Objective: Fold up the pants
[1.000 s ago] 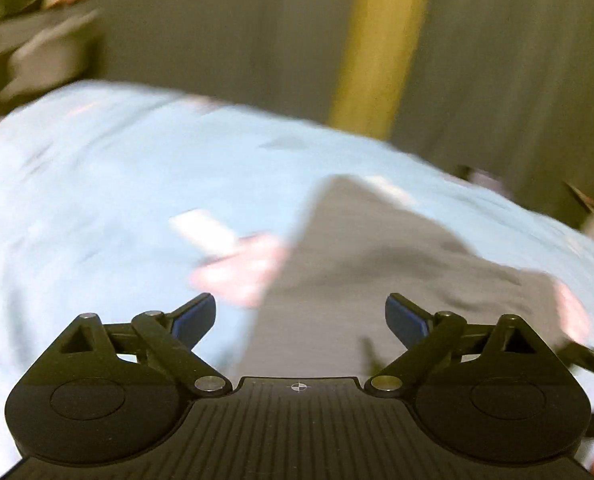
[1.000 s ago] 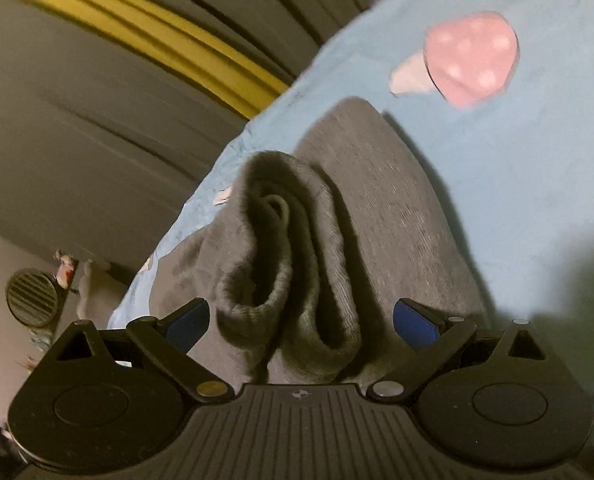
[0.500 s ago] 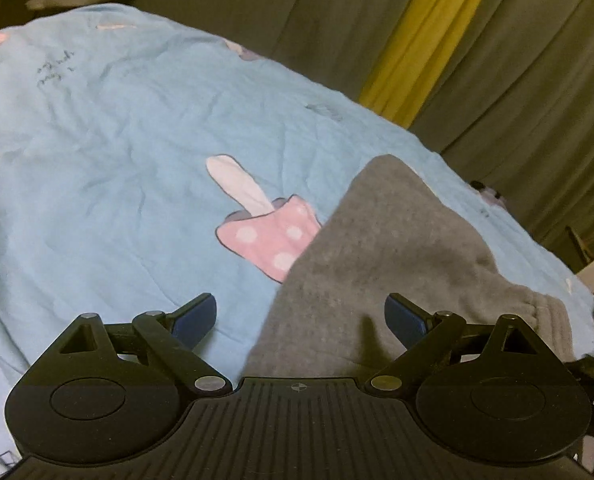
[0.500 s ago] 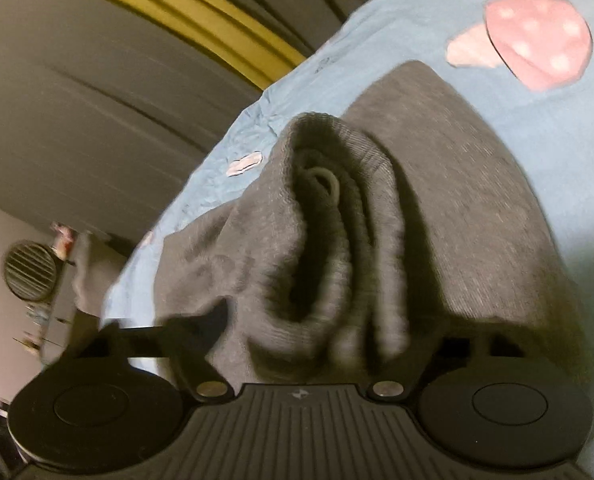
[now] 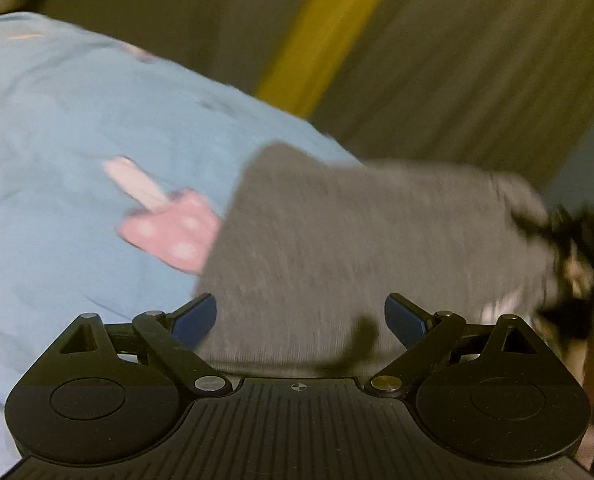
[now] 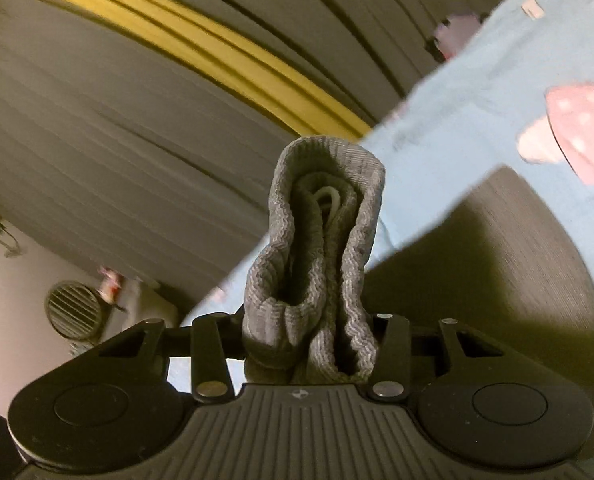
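Observation:
Grey pants (image 5: pixel 357 240) lie folded on a light blue bedsheet (image 5: pixel 77 120). My left gripper (image 5: pixel 300 320) hovers open over their near edge, and its blue pads (image 5: pixel 195 320) touch nothing. In the right wrist view, the bunched ribbed waistband (image 6: pixel 321 260) stands up between the jaws of my right gripper (image 6: pixel 311 344). The jaws are closing and squeeze it from both sides. The waistband is raised off the bed, and the rest of the pants (image 6: pixel 497 280) trails down to the right. The fabric hides the right pads. At the right edge of the left view, a dark blur (image 5: pixel 577 248) holds the raised end.
A pink mushroom print (image 5: pixel 169 228) marks the sheet left of the pants, also visible in the right view (image 6: pixel 577 128). Grey curtains with a yellow stripe (image 5: pixel 317 40) hang behind the bed. A round vent (image 6: pixel 73 310) sits on the wall at far left.
The right gripper went from wide open around the waistband to clamped on it and lifted it off the bed. The left gripper stayed open; its view swung and blurred.

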The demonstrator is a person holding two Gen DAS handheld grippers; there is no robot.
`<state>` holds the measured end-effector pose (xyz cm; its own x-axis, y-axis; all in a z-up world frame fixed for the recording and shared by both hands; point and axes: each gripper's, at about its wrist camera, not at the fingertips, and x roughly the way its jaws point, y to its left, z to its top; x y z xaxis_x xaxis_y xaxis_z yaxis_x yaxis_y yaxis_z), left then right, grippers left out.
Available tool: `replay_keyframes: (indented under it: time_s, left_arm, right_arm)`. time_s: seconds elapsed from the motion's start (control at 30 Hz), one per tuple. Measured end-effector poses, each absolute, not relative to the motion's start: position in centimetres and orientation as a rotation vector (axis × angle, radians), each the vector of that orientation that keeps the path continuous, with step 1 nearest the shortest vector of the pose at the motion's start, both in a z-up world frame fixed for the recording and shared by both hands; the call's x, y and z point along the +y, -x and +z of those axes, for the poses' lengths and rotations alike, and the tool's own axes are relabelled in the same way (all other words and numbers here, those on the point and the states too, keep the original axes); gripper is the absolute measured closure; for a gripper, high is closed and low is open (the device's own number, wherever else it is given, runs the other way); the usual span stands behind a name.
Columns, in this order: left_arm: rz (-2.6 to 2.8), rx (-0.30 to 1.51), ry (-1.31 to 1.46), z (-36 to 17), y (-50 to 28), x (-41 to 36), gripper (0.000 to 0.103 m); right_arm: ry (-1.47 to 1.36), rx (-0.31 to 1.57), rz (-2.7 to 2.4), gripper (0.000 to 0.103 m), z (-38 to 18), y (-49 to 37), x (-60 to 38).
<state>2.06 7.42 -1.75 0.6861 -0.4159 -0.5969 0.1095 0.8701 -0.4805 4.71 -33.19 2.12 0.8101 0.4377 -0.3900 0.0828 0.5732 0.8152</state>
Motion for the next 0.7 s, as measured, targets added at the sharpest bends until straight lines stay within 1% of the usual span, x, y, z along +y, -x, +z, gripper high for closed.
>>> replay_keyframes:
  time_s: [0.17, 0.37, 0.63, 0.7]
  left_arm:
    - [-0.33, 0.807, 0.294, -1.7, -2.1, 5.1, 0.007]
    - [-0.309, 0.882, 0.219, -2.8, -2.7, 4.1, 0.007]
    - [-0.207, 1.003, 0.085, -4.2, -3.8, 2.6, 0.007]
    - [-0.157, 1.013, 0.094, -4.4, -3.9, 3.0, 0.01]
  right_arm:
    - [-0.937, 0.589, 0.22, 0.059, 3.7, -4.3, -33.9]
    - [-0.956, 0.569, 0.221, 0.059, 4.7, -4.1, -34.1]
    - [-1.007, 0.564, 0.216, 0.059, 4.2, -3.7, -35.5]
    - [-1.027, 0.561, 0.203, 0.059, 3.8, -3.4, -36.0]
